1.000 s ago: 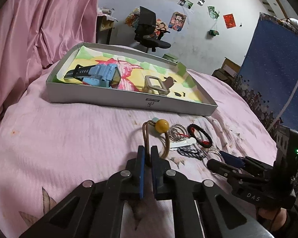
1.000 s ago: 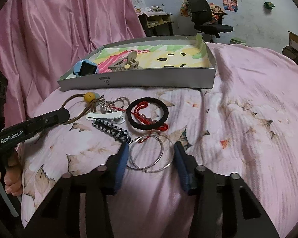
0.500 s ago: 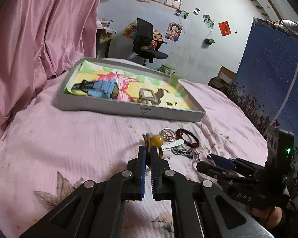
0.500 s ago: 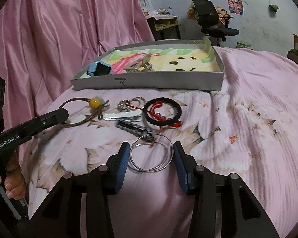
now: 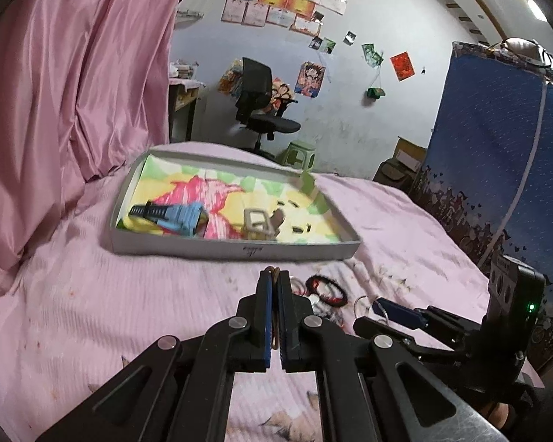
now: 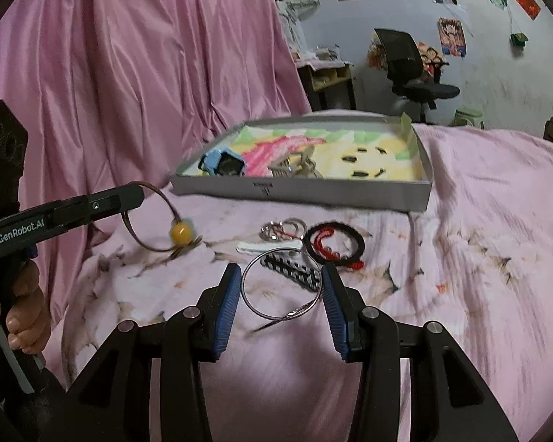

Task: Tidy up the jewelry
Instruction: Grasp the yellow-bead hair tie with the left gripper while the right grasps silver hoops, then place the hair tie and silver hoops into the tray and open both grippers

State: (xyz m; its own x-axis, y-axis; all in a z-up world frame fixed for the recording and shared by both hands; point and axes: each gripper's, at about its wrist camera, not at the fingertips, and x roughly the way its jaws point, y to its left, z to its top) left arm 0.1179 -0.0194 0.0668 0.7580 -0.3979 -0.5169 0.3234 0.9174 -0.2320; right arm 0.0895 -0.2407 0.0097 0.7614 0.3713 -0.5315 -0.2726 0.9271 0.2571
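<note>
- "GenRobot.AI" is printed in white on the left gripper [image 6: 129, 199], whose jaws are clenched on a brown cord bracelet [image 6: 155, 221] (yellow bead dangling), lifted clear of the bed [image 6: 497, 258].
- The right gripper [image 6: 278, 294] grasps thin silver bangles [image 6: 276, 287] between its jaws.
- A gray box [image 6: 313, 188] bears a small unreadable label; other bracelets [image 6: 331, 243] lie just before it, with open bed to the right.

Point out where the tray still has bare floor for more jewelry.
In the grey tray, the yellow right end is free, bordered by the right wall and the beige hair clip, with only printed dashes there. The back strip along the far wall looks bare too. The left half is crowded: the blue watch sits beside the clip.
</note>
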